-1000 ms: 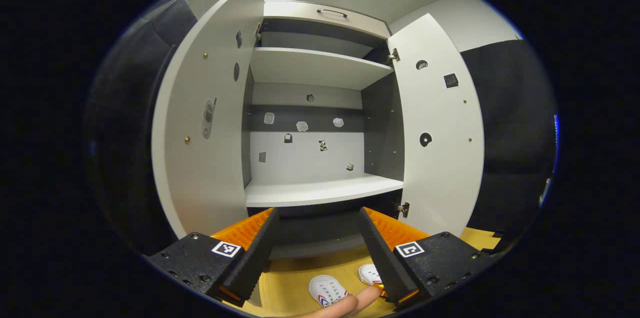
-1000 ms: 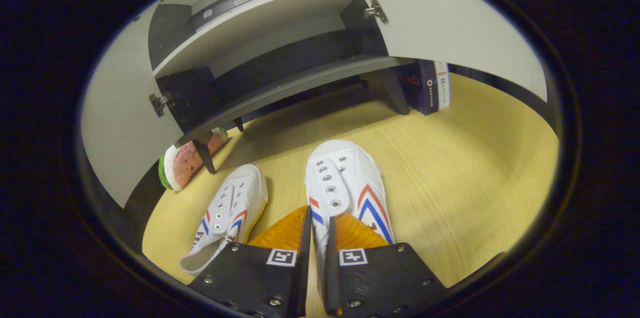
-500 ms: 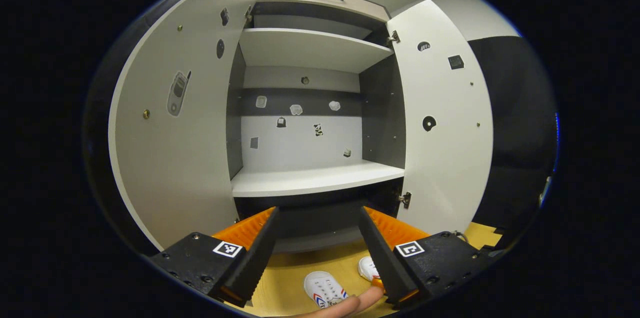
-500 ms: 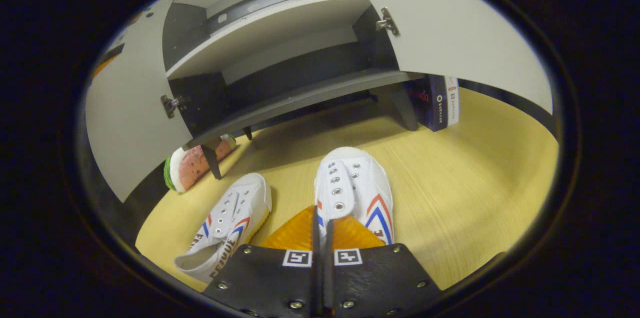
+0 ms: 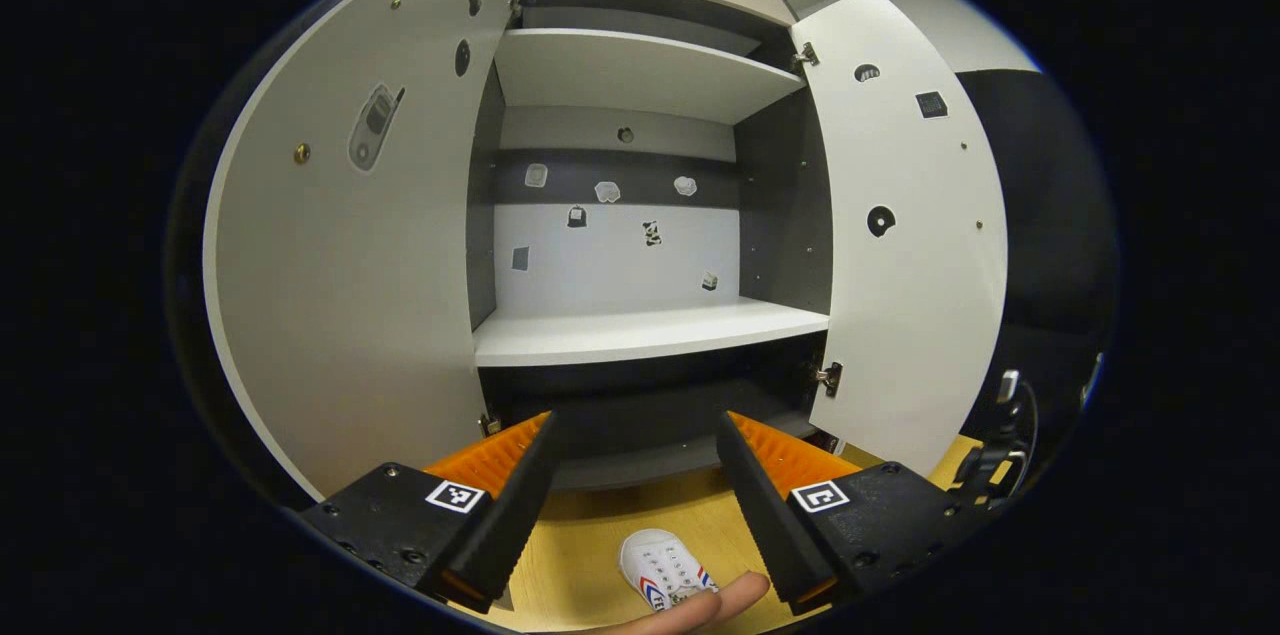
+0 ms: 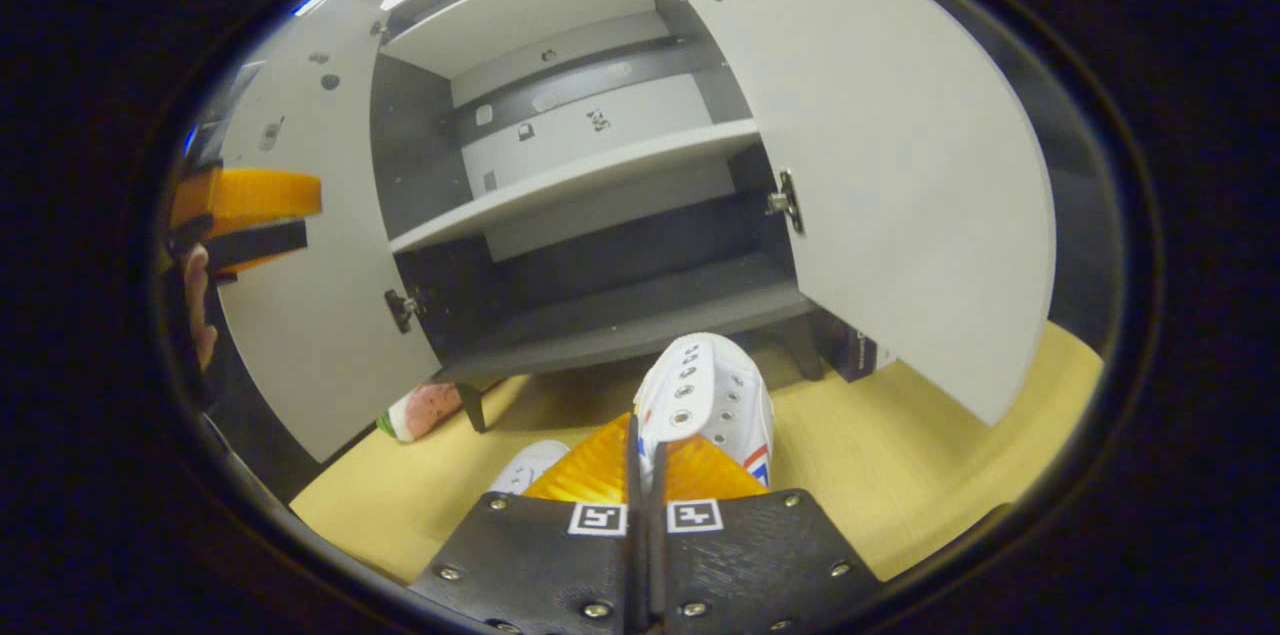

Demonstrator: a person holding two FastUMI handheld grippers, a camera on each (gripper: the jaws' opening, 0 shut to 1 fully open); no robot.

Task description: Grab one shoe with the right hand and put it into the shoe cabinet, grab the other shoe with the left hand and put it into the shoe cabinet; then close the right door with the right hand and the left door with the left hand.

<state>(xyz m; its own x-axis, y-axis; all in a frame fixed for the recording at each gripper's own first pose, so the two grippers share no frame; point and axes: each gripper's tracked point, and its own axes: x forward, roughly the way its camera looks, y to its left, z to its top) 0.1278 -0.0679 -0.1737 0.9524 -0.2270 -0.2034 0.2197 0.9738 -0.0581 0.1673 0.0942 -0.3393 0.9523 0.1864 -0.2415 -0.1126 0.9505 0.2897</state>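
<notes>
My right claw (image 6: 645, 460), clenched on one sneaker (image 6: 712, 395), has lifted it toward the shoe cabinet (image 6: 600, 305); left claw (image 5: 635, 485) waits released.

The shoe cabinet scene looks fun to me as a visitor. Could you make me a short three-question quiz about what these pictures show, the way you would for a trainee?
1. True or false: both doors of the shoe cabinet stand open.
2. Which tongs are shut on a white shoe: A) the left tongs, B) the right tongs, C) neither?
3. Fill in: the other shoe lies on the ____ in front of the cabinet.

Key: 1. True; the left door and the right door are both swung out. 2. B; the left tongs are open and hold nothing. 3. Floor.
</notes>
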